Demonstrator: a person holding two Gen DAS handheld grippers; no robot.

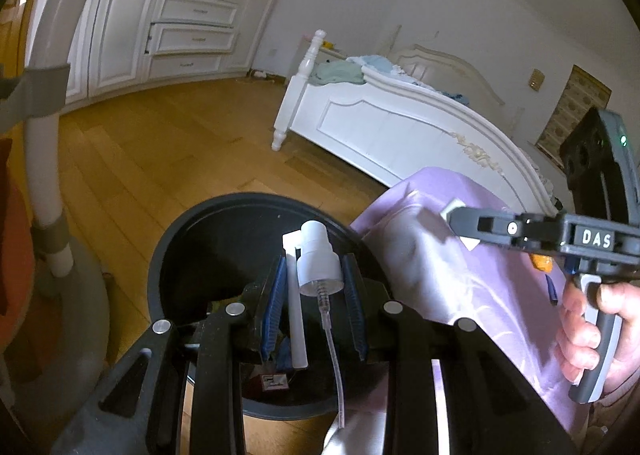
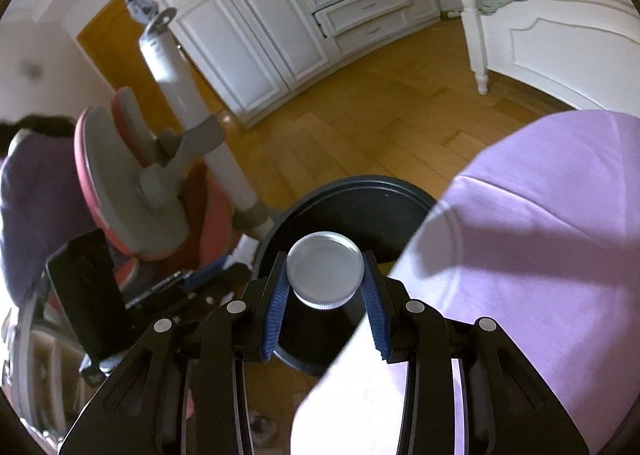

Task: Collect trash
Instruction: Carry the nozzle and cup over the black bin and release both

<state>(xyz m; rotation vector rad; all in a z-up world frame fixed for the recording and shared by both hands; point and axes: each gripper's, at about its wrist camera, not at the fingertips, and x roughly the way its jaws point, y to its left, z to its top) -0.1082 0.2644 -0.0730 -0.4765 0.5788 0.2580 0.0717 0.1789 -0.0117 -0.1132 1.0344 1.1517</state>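
black hand-held gripper [image 1: 314,287], blue ribbed pads [image 1: 276,305]

Bin [image 1: 192,239] on floor [image 1: 160,143], bedding [image 1: 460,275] right, bed [image 1: 400,123] behind

White letters "DAS" on the right hand-held gripper [image 1: 460,223], no other text legible

Both hand-held grippers [image 1: 314,287] [image 2: 325,281] clamped, angled downward
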